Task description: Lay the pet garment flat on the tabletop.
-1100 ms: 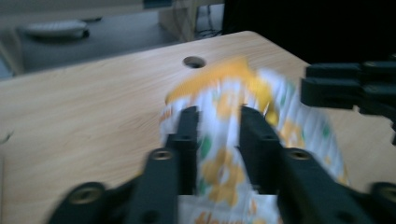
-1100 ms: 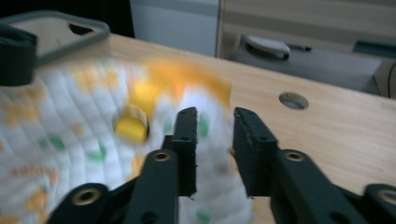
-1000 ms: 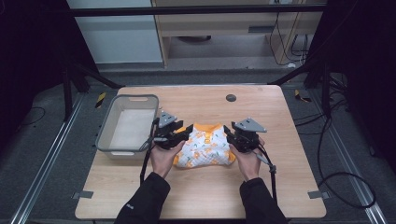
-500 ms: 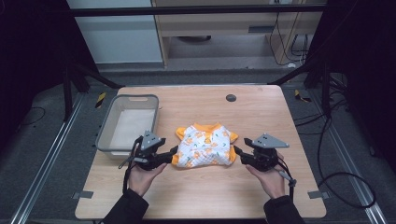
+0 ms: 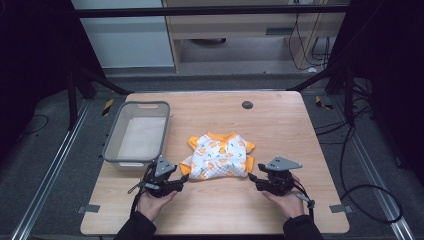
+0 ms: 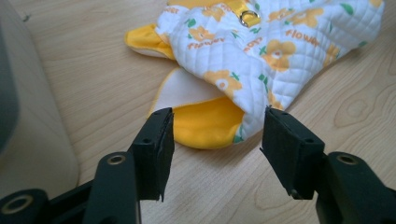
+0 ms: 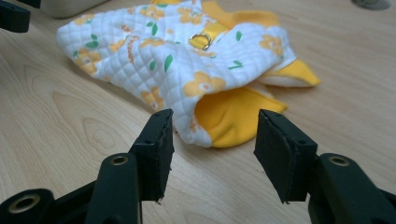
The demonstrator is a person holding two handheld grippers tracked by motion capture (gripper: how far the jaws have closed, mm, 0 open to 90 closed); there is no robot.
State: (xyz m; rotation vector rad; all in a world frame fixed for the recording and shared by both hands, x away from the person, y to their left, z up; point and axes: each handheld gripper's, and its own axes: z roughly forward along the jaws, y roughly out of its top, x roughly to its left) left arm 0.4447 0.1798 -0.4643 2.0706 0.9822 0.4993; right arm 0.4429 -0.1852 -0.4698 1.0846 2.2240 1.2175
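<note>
Claws back off white-orange quilted garment (image 5: 220, 155)

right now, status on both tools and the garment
Left tool open, empty, just short of the garment. Right tool open, empty, facing its other corner. Garment flat on the table, bin to its left. Nothing in the way.

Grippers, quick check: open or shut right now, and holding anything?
Left gripper: open, holding nothing, just short of the quilted garment.
Right gripper: open, holding nothing, aimed at the garment's near corner.
</note>
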